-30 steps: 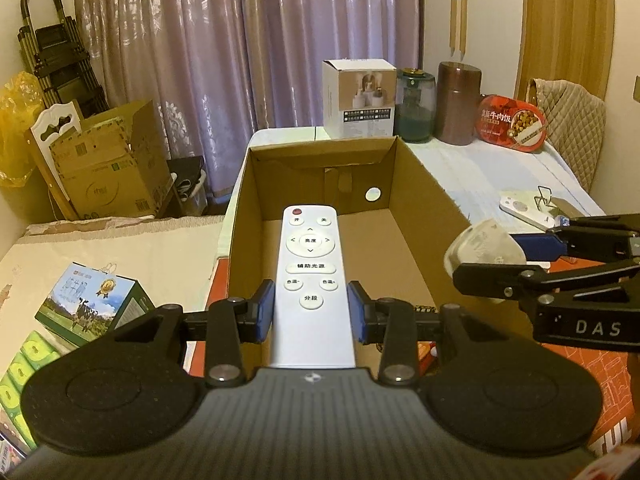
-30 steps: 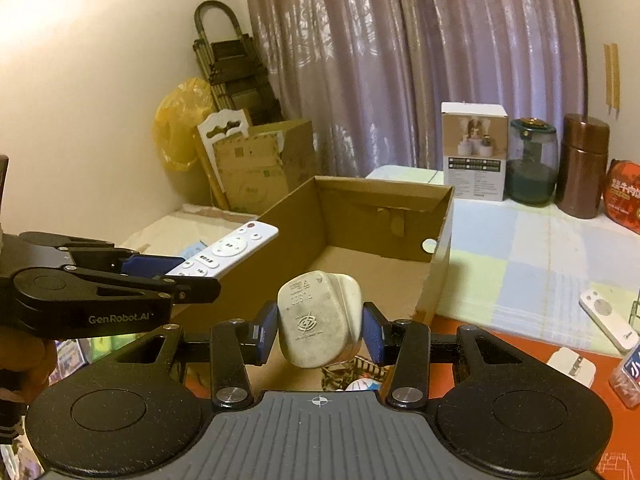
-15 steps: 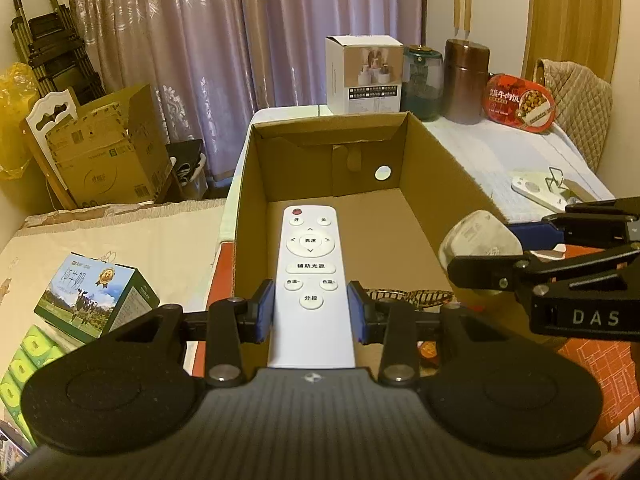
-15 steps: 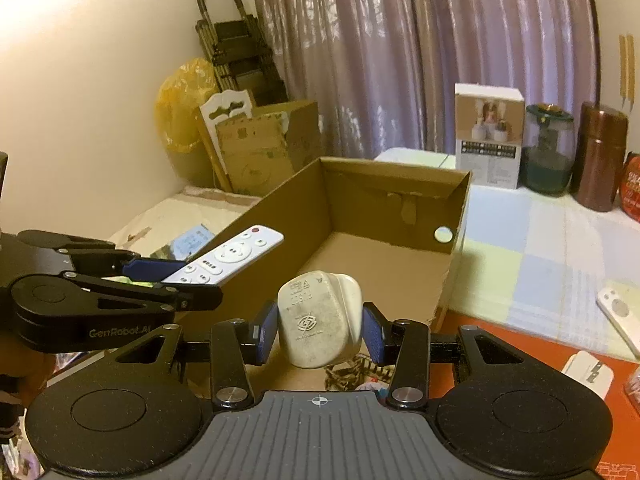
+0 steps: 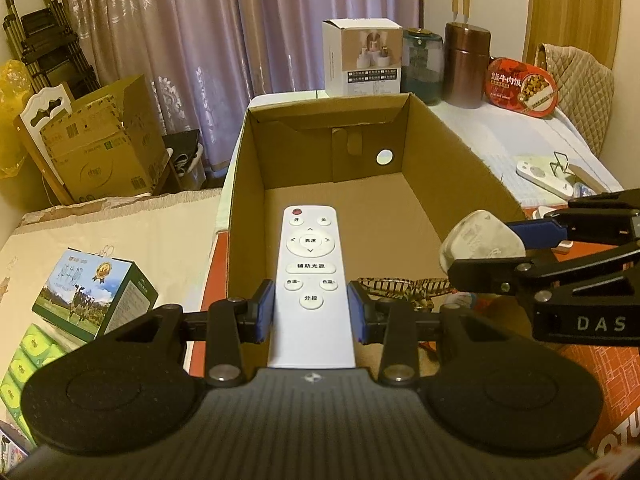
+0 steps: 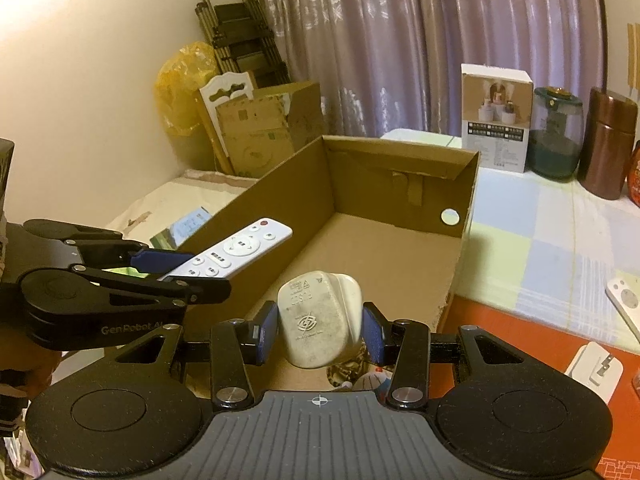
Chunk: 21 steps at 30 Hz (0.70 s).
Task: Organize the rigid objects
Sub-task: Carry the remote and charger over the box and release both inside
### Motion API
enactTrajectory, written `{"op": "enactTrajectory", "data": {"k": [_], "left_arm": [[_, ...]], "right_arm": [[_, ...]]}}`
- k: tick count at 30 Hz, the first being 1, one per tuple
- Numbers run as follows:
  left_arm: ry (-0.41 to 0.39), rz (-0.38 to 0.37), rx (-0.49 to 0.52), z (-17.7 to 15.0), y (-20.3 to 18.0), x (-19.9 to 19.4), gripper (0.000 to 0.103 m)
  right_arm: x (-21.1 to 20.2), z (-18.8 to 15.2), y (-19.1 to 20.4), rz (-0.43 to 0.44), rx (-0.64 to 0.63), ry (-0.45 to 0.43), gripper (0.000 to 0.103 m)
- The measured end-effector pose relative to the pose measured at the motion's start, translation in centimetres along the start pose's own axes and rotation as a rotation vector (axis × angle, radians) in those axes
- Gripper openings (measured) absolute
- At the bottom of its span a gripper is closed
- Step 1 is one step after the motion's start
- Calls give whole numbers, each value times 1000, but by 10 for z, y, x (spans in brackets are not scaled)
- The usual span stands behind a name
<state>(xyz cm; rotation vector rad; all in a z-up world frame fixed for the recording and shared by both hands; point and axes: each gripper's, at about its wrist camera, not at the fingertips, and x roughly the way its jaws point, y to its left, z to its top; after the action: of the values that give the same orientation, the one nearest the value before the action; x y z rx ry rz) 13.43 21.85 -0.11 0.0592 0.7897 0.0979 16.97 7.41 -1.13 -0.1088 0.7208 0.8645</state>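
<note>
**Both loads hanging over the cardboard box**

I am holding the left gripper [image 5: 311,308] over the near end of the cardboard box [image 5: 456,148], its jaws clamped tight on the lower half of the white remote [image 5: 310,264], whose button end is pointing toward the box's far wall. I am carrying the right gripper [image 6: 319,330] just to the right of it, jaws closed partway around a grubby white plug adapter [image 6: 318,316], also over the box's near end. Neither thing is resting on the box floor yet, as far as I can judge.

What is worrying me from here:

- The two grippers are sitting close together above the near end of the box (the right one is filling the corner of the left camera's view), so lowering both at once is risking a knock between them.
- The remote is pinched only along its narrow edges, with most of its length sticking out ahead of the pads; a bump on the box wall could be levering it loose.
- The adapter is rounded, so it could be rolling when released.
- Some patterned clutter [image 5: 404,286] is already lying at the box's near end below both loads; dropping onto it may be leaving things tilted.
</note>
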Motion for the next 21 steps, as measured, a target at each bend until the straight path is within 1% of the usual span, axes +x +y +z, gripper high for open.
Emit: {"op": "enactTrajectory", "data": {"k": [11, 17, 21], "left_arm": [[13, -7, -3, -3, 1, 6, 33], [19, 10, 9, -4, -1, 9, 33], [3, 22, 10, -3, -1, 5, 33]], "right_arm": [[4, -1, 2, 2, -9, 18, 42], [4, -1, 4, 4, -11, 21, 42], [4, -1, 5, 5, -13, 20, 42]]}}
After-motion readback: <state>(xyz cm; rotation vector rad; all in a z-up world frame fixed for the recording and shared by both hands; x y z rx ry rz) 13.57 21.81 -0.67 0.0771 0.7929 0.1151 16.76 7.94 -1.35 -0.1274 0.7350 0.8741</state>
